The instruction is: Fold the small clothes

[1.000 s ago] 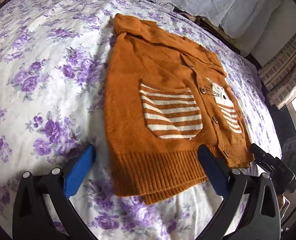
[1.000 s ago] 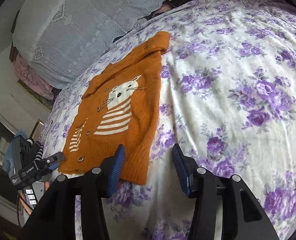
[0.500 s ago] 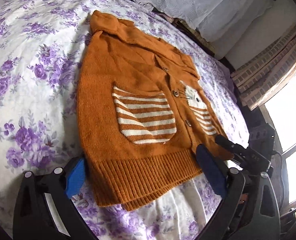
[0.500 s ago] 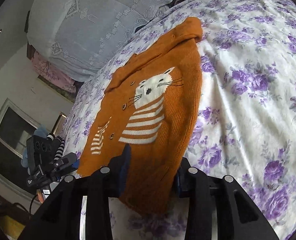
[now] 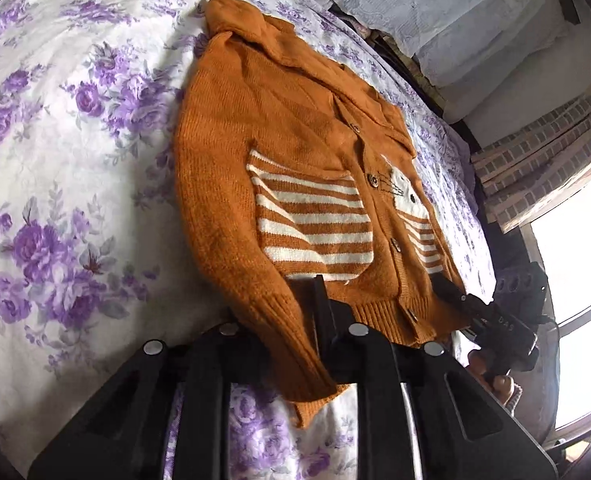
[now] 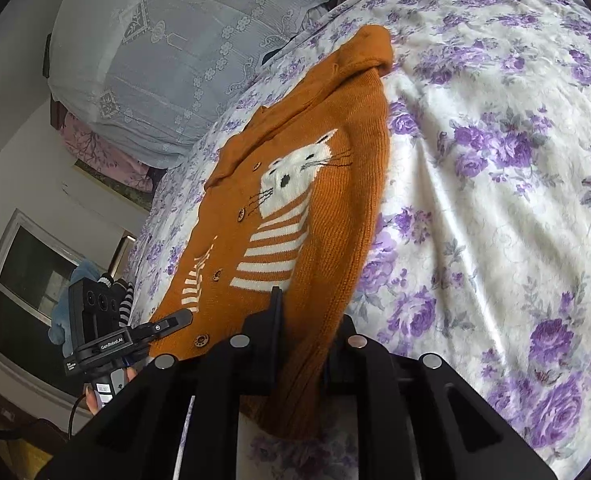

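Observation:
An orange knitted cardigan (image 5: 295, 140) with a white cat and striped pockets lies front up on the floral bedsheet (image 5: 75, 160). My left gripper (image 5: 291, 312) has its jaws closing on the ribbed bottom hem at the garment's left corner, and the fabric bunches between the pads. My right gripper (image 6: 307, 320) is closing on the hem at the cardigan's (image 6: 335, 208) right corner, with knit pinched between its fingers. Each gripper shows in the other's view: the right one (image 5: 495, 320) and the left one (image 6: 135, 336), both at the hem.
A pale lace-covered pillow pile (image 6: 167, 40) lies beyond the collar. The bed edge falls off by a bright window (image 5: 575, 260) and a brick-patterned wall. The purple-flowered sheet (image 6: 495, 200) stretches wide to the right of the cardigan.
Both grippers stood open before the hem and have slid onto it and drawn in on it. The hem corners now bunch between the fingers.

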Available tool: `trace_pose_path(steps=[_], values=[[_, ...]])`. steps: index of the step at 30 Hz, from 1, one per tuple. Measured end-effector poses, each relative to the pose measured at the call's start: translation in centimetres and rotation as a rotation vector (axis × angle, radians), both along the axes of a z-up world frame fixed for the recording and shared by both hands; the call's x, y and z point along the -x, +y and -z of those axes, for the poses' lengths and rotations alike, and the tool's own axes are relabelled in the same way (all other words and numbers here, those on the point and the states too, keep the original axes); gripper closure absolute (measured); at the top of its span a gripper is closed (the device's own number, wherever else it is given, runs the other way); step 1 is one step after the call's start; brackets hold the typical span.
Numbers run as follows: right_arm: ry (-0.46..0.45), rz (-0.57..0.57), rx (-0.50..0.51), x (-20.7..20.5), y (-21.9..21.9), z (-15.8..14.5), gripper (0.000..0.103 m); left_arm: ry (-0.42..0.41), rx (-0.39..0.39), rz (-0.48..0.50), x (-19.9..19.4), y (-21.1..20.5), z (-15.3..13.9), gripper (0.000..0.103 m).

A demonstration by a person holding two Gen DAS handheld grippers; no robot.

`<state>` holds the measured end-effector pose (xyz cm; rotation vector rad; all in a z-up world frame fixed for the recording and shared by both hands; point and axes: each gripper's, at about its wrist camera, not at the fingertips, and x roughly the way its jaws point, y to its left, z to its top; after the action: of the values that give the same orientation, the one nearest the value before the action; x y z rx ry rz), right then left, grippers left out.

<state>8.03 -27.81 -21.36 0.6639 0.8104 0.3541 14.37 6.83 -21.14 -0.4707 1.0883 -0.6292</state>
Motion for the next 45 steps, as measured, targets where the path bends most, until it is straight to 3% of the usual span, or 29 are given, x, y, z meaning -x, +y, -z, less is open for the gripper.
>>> trace_pose_path(steps=[2, 4, 6, 9, 24, 28, 36, 45], values=[[-0.009, 0.008, 0.014, 0.1, 0.1, -0.1, 0.089, 0.013, 0.023, -0.004, -0.2, 0.2, 0.1, 0.085], [-0.038, 0.022, 0.026, 0.6, 0.0, -0.5, 0.095, -0.021, -0.012, -0.005, 0.3, -0.1, -0.3, 0.096], [-0.077, 0.031, 0.039, 1.3, 0.0, -1.0, 0.097, -0.072, -0.057, -0.005, 1.1, -0.5, -1.2, 0.098], [-0.096, 0.038, 0.05, 2.0, -0.1, -1.5, 0.098, -0.121, -0.083, -0.003, 2.2, -0.6, -2.3, 0.099], [-0.08, -0.043, 0.043, 6.6, 0.5, -1.5, 0.098, -0.172, -0.106, 0.039, 6.8, 0.9, -3.4, 0.099], [-0.048, -0.038, -0.005, 6.0, 0.1, -1.3, 0.098, -0.173, -0.129, 0.03, 5.6, 0.6, -3.6, 0.099], [-0.157, -0.046, 0.025, 3.7, 0.8, -6.1, 0.098, -0.292, -0.159, 0.025, 3.3, -1.2, -7.7, 0.099], [-0.15, -0.006, 0.003, -1.8, -0.2, -8.0, 0.098, -0.366, -0.216, -0.001, -1.3, -3.4, -11.0, 0.099]])
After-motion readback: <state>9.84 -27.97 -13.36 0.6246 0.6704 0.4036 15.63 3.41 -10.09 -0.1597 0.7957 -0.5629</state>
